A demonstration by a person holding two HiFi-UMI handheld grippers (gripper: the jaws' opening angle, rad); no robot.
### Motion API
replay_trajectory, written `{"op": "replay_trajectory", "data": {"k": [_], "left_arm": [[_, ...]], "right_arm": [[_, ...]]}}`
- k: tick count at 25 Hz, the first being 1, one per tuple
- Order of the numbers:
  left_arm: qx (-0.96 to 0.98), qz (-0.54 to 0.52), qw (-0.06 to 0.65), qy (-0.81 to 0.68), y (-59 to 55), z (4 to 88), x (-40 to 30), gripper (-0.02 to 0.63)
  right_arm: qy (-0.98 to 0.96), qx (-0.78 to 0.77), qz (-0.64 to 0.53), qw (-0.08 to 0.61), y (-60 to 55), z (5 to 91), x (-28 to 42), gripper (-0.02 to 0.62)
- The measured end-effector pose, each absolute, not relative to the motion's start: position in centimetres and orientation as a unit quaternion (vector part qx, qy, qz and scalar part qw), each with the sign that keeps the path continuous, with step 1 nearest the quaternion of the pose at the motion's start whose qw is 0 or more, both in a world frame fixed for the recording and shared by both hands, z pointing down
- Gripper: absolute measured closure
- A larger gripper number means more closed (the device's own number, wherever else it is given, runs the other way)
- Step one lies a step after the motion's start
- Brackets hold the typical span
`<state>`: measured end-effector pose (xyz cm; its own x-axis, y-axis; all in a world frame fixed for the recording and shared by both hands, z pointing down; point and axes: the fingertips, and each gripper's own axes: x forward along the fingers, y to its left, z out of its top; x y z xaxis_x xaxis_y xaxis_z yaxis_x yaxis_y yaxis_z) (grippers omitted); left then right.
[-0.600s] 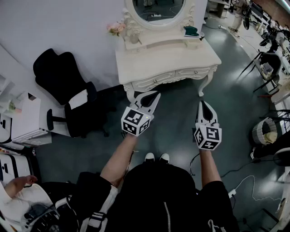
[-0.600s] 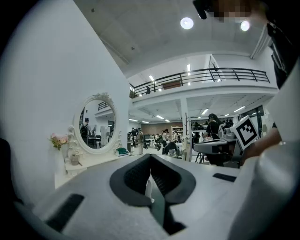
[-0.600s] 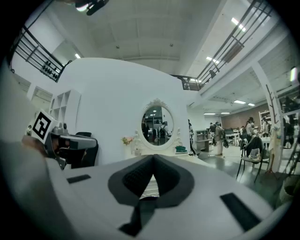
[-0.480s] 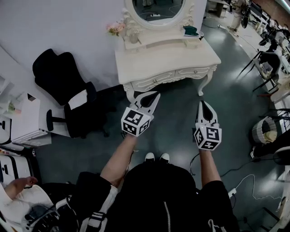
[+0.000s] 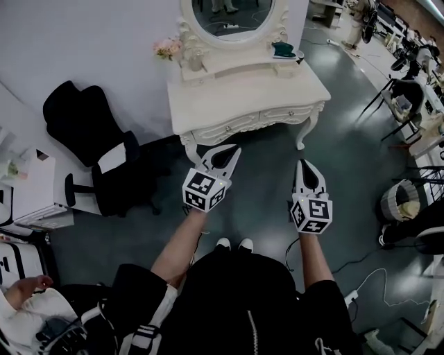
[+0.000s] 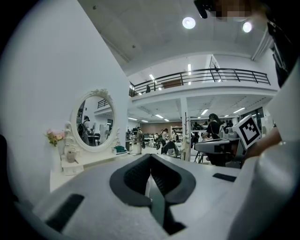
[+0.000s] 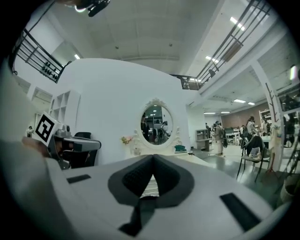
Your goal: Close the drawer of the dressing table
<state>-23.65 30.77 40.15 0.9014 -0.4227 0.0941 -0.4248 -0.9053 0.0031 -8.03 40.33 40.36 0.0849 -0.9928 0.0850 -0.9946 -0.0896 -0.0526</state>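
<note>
White and carved, the desk stands against the pale wall, with an oval mirror rising from its back edge. A bunch of pink flowers sits at the desk's rear left corner and a small green object at its rear right. The two drawer fronts run along the desk's front edge, each with a small knob. From the head view they look flush with the carved apron.

The left hand-held gripper is held level just before the desk's front left leg, its tips pressed together with nothing between them. The right hand-held gripper is level too, in front of the desk's right part and apart from it, its jaws likewise pressed together and empty. Each carries a cube printed with black-and-white square markers.

A black office chair stands left of the desk. The person's white shoe tips rest on the grey floor, well short of the desk.
</note>
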Motion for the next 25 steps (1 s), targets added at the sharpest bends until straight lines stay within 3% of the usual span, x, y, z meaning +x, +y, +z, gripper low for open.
{"op": "replay_trajectory", "data": {"k": [16, 25], "left_arm": [[0.973, 0.048, 0.020, -0.223, 27.0, 41.5, -18.6, 0.604], [0.976, 0.050, 0.024, -0.210, 18.1, 42.6, -13.7, 0.604]], "right_arm": [[-0.686, 0.724, 0.063, 0.009, 35.9, 41.7, -3.3, 0.594], [-0.679, 0.731, 0.069, 0.017, 27.2, 42.9, 0.9, 0.594]]}}
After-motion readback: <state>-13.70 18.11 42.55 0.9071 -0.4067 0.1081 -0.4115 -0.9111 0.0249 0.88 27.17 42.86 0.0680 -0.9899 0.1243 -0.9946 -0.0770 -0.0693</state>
